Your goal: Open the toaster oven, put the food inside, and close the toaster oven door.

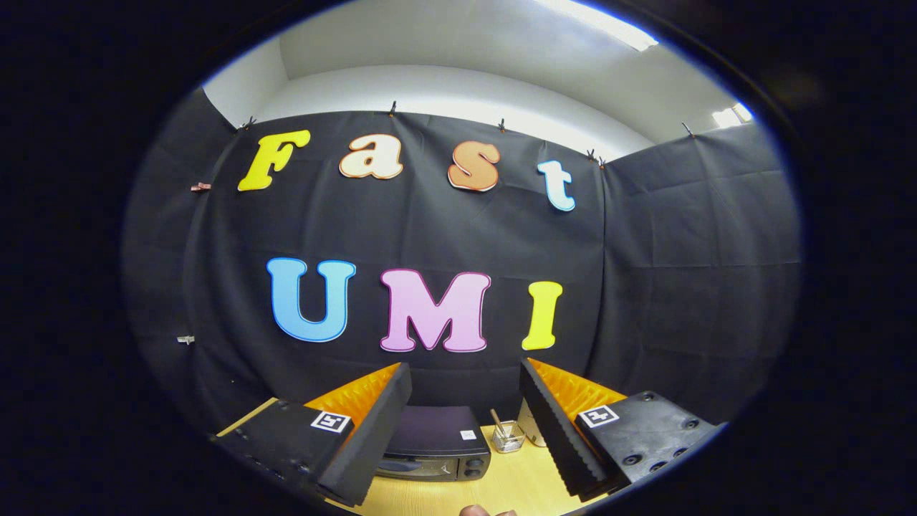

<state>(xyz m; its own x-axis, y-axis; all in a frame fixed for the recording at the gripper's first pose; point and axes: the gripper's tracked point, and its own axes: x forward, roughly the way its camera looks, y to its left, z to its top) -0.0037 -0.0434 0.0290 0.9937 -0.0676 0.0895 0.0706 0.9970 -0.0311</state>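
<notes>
A black toaster oven [437, 443] stands on the wooden table [512, 480] against the booth's black cloth wall, its door shut and its handle facing me. My gripper [466, 401] hovers high above the table, open, with nothing between its two black foam-padded fingers [372, 437]. The oven sits beyond and below the fingers, closer to the left one. A rounded brownish thing [478, 510], perhaps the food, peeks in at the near edge of the table; too little shows to tell.
A small wire basket [507, 436] holding a stick stands just right of the oven. A white object [530, 428] is partly hidden behind the right finger. Black cloth walls close the booth at the back and on both sides.
</notes>
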